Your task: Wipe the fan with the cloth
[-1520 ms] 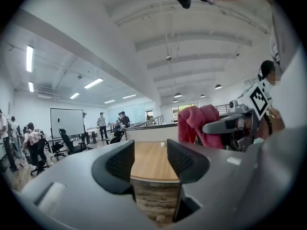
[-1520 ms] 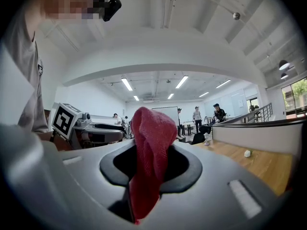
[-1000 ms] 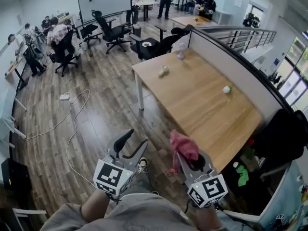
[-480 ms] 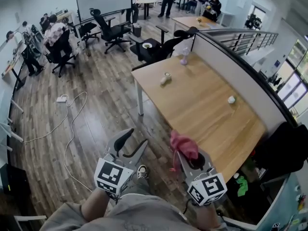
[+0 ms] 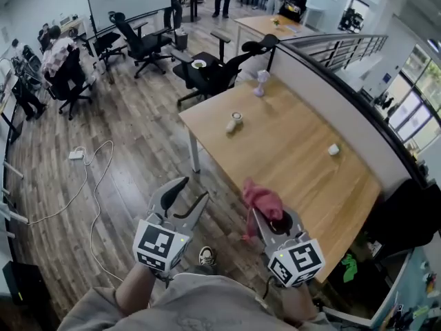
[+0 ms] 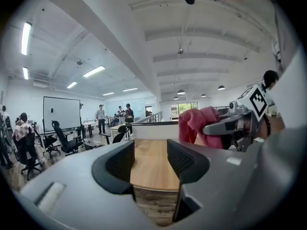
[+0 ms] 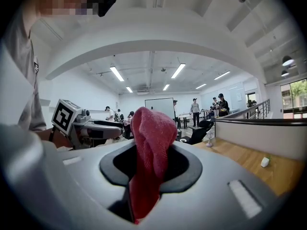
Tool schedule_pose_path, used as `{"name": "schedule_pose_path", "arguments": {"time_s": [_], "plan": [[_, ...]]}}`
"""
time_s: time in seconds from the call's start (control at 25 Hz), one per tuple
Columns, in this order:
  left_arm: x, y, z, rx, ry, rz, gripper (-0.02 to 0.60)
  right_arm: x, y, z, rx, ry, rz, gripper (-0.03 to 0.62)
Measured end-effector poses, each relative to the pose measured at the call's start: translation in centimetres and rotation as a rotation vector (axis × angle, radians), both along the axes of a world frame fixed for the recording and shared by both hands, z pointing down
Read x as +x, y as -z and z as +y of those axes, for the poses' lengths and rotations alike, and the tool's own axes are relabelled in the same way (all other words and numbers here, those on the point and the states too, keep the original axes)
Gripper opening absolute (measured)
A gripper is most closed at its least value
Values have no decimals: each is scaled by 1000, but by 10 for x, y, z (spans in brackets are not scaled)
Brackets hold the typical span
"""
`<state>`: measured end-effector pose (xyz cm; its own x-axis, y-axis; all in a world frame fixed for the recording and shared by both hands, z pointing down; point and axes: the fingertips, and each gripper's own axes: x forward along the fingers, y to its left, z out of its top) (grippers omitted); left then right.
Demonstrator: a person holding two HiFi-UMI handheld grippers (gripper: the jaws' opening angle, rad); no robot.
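Observation:
My right gripper point(image 5: 270, 216) is shut on a pink-red cloth point(image 5: 260, 198), which bunches up above the jaws and hangs down between them point(image 7: 151, 133). My left gripper point(image 5: 191, 190) is held beside it over the wooden floor, open, with nothing between its fingers point(image 6: 150, 159). Both point roughly level toward a long wooden table point(image 5: 296, 164). Near the table's far end stands a small pale object on a stem point(image 5: 260, 81), possibly the fan; it is too small to tell. The cloth also shows at the right of the left gripper view point(image 6: 194, 123).
A small cup point(image 5: 233, 123) and a small white item point(image 5: 333, 149) sit on the table. Black office chairs point(image 5: 207, 71) stand past its far end. A white cable point(image 5: 96, 178) lies on the floor at left. A partition wall runs along the table's right side. People stand far off.
The view has advanced along the floor beside the table, which has shifted left in the picture. Both grippers keep their pose, the left still open and the right still holding the cloth.

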<state>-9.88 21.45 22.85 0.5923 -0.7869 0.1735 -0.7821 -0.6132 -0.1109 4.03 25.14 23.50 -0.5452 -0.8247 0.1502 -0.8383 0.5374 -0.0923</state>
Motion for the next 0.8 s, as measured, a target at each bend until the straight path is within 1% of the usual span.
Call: {"name": "schedule_pose_path", "arguments": {"time_s": [0.2, 0.4, 0.72, 0.8], "plan": [[-15, -5, -47, 1, -19, 1, 215, -10, 0, -46, 11, -36, 9, 115], [-26, -8, -78, -17, -15, 7, 215, -12, -5, -76, -22, -57, 19, 115], [-17, -22, -134, -46, -31, -7, 215, 7, -21, -133, -50, -100, 23, 115], [-12, -24, -151, -48, -39, 5, 215, 13, -27, -150, -62, -107, 23, 115]]}}
